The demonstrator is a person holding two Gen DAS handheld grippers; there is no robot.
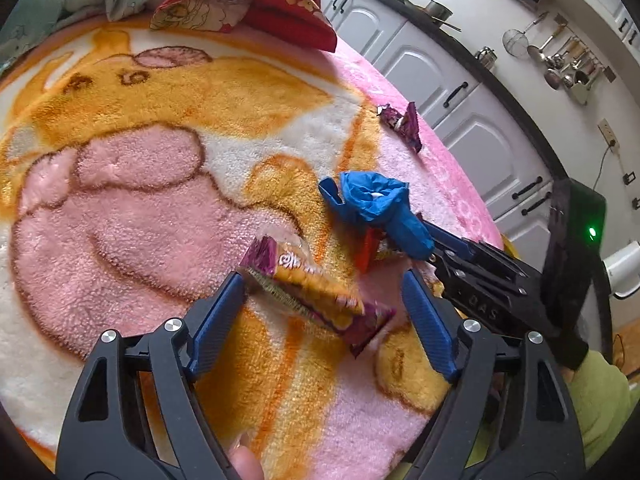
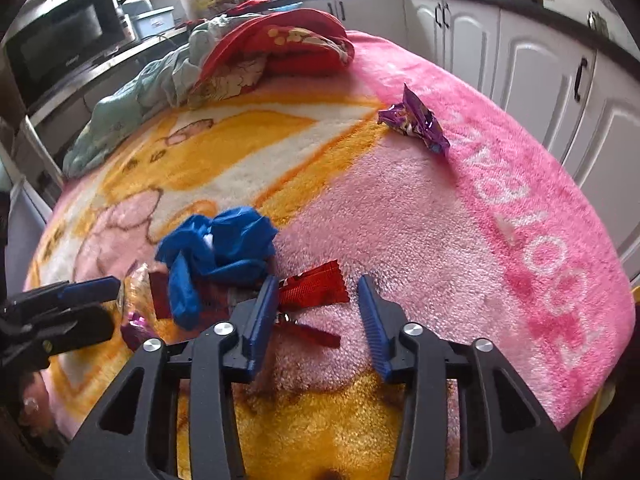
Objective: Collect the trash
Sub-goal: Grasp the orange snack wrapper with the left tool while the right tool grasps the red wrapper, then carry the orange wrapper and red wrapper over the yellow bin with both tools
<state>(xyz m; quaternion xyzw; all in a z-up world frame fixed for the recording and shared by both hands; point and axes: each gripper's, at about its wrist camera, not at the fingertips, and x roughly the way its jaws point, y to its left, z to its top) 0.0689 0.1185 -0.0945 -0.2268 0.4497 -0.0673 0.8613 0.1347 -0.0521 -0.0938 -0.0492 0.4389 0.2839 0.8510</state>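
Note:
A purple and orange snack wrapper (image 1: 312,292) lies on the pink and orange blanket (image 1: 140,200) between the open fingers of my left gripper (image 1: 324,280). A crumpled blue glove (image 1: 380,208) lies just beyond it, also in the right wrist view (image 2: 216,252). A red wrapper (image 2: 316,288) lies between the open fingers of my right gripper (image 2: 318,292), touching the left finger. A crumpled purple wrapper (image 2: 416,122) lies farther off near the pink border, also in the left wrist view (image 1: 404,122).
A red cushion (image 2: 288,44) and a pale green cloth (image 2: 132,116) lie at the far end of the blanket. White kitchen cabinets (image 2: 532,68) run along the right. A microwave (image 2: 56,44) stands at the back left.

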